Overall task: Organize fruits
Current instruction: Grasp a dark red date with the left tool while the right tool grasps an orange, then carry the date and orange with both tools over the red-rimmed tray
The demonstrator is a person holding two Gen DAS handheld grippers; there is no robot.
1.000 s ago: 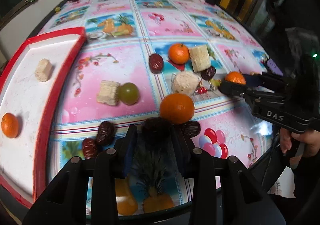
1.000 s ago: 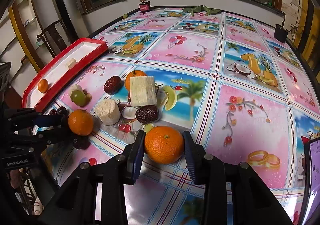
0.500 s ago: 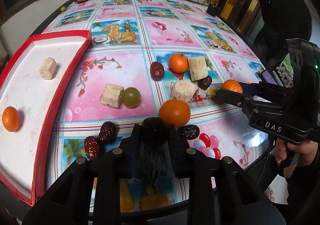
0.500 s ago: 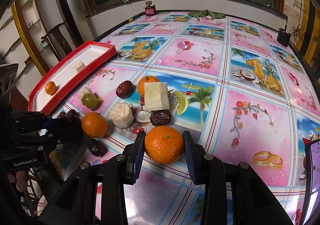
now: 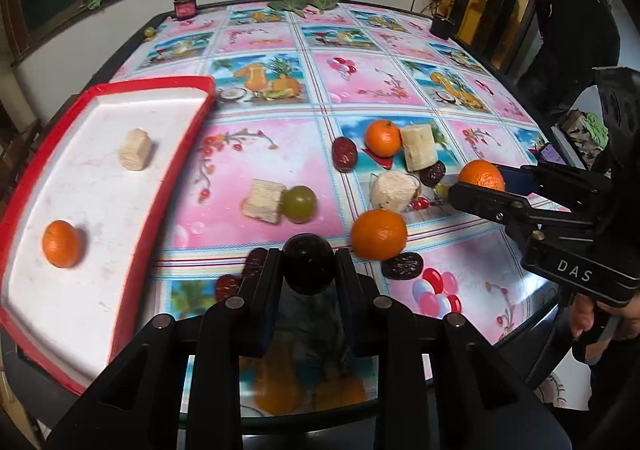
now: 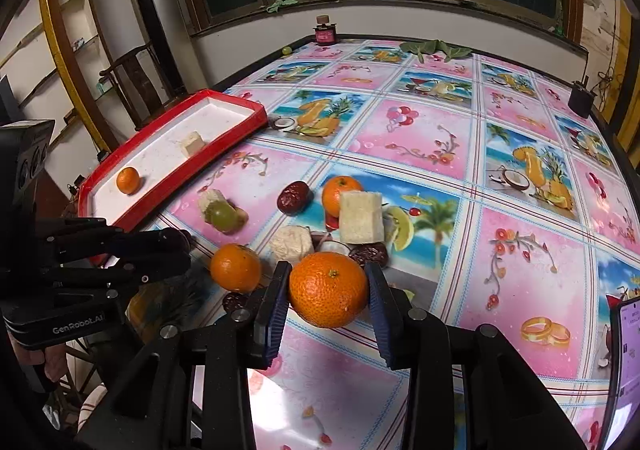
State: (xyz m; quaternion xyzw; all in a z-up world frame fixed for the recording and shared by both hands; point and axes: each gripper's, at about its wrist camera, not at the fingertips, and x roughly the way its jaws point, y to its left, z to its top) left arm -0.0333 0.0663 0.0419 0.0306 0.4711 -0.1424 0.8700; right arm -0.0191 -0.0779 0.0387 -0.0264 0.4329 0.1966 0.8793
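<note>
My left gripper point(image 5: 308, 270) is shut on a dark round fruit point(image 5: 309, 264) and holds it above the table's near edge. My right gripper point(image 6: 328, 290) is shut on an orange point(image 6: 329, 290), lifted over the table; it also shows in the left wrist view point(image 5: 482, 175). A red tray point(image 5: 176, 83) with a white floor at the left holds a small orange point(image 5: 61, 244) and a beige cake piece point(image 5: 135, 149). Loose on the table lie an orange point(image 5: 379, 234), another orange point(image 5: 383, 137), a green grape point(image 5: 299, 202), dates point(image 5: 345, 153) and cake pieces point(image 5: 418, 147).
The table has a bright fruit-print cloth point(image 5: 360, 77). A small red bottle point(image 5: 185, 5) and green leaves point(image 5: 304, 3) sit at the far edge, a dark cup point(image 5: 440, 25) at the far right. A phone point(image 6: 624, 362) lies at the right edge.
Both grippers have risen from the table with their fruit. The left one has lifted the dark fruit away from the dates and swung a little toward the tray.
</note>
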